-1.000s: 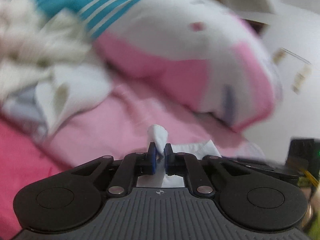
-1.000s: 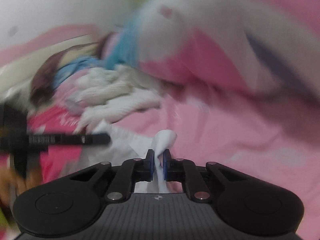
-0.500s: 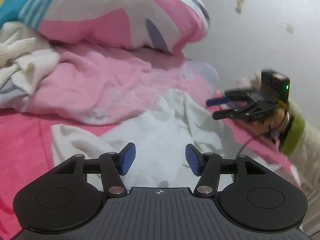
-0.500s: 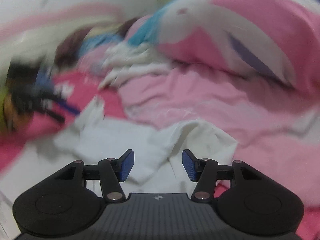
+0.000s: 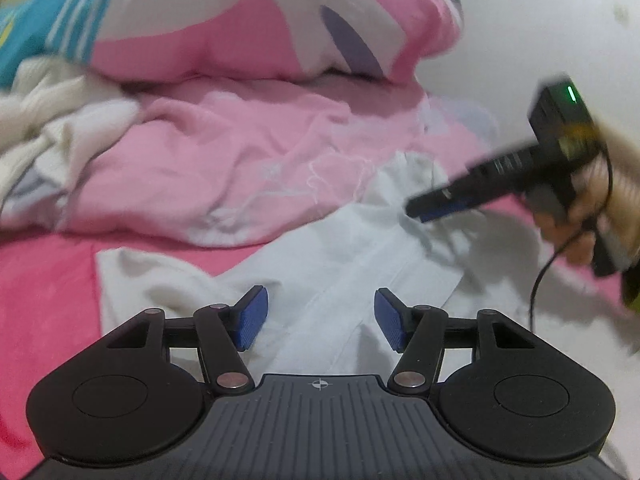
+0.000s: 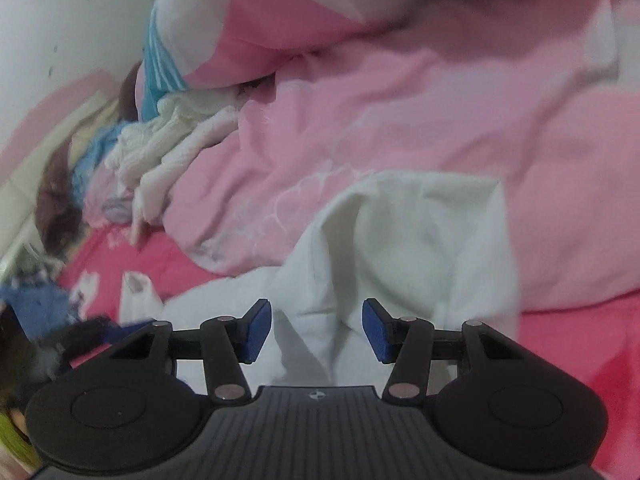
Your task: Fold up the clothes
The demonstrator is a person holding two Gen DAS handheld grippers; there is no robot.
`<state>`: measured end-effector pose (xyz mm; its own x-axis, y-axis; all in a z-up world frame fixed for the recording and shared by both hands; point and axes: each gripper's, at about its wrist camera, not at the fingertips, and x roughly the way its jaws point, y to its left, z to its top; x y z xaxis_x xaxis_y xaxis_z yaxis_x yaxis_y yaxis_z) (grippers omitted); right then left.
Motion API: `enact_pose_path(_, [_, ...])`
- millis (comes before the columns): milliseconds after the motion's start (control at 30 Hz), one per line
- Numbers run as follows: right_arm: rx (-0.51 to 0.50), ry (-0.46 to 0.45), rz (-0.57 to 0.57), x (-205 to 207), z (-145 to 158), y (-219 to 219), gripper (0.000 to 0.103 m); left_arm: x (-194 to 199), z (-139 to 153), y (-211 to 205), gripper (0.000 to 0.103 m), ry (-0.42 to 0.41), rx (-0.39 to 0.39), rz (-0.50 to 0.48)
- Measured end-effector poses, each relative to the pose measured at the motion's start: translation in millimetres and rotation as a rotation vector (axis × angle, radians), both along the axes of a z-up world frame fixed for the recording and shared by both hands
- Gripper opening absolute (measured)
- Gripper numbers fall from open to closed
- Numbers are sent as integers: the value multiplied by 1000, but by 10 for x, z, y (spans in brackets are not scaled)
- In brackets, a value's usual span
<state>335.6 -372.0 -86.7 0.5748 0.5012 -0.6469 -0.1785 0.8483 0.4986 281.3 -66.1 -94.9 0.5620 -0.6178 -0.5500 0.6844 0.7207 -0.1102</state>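
Jaws, left view: left gripper (image 5: 316,322) stands apart, nothing pinched; white garment (image 5: 360,256) lies spread beneath and ahead of the blue pads (image 5: 250,320), likely laid out flat for folding. Garment rests on red bedsheet (image 5: 44,280), its far edge against pink blanket (image 5: 208,168). Pillow (image 5: 240,28) and cream knit (image 5: 52,120) sit behind, clear of the work. Right gripper (image 5: 444,204), blurred, hangs over the garment's far corner; a hand (image 5: 576,224) carries it.

Right view: jaws closing, still apart, pads not pressing; a rumpled ridge of the garment (image 6: 400,240) lies between and just beyond them, probably the next pinch point. Blanket (image 6: 400,120) bunched behind.
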Motion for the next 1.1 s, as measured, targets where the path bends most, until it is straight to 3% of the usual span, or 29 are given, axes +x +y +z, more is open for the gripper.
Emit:
enact_pose_path(33, [14,-3,3,16,-32,21,42,0,-26,-45,59,-21,20,-2])
enact_pose_path(100, [41,-8,9,47,-95,63,13,45,-57,-75,59,-33,26,5])
enact_pose_path(133, [46,-18,3,56,-111,76,9,81,-67,-77,59,-32,25,14])
enact_pose_path(200, [61,-42,-20,58,-128,83,8,148,-70,-60,59,-33,16,39])
enact_pose_path(300, [99,-46,-52,68,-159,54,7,264,9,148,59,25,-72,104])
enact_pose_path(533, [183,17,-70,35,-211,-57,16,441,54,823,59,397,-317,239])
enact_pose_path(600, [185,20,-75,22,-211,-71,19,465,10,919,59,474,-344,268])
enact_pose_path(733, [187,30,-81,41,-222,-78,20,462,-64,880,59,532,-303,282])
enact_pose_path(800, [188,35,-79,46,-236,-69,21,455,-94,833,59,554,-319,270])
enact_pose_path(967, [184,35,-74,75,-271,-29,21,459,-96,612,56,530,-307,236])
enact_pose_path(1033, [187,30,-75,93,-285,-22,21,482,-122,554,45,525,-296,243])
enact_pose_path(1100, [180,7,-73,90,-286,-18,15,483,-119,524,25,495,-293,238])
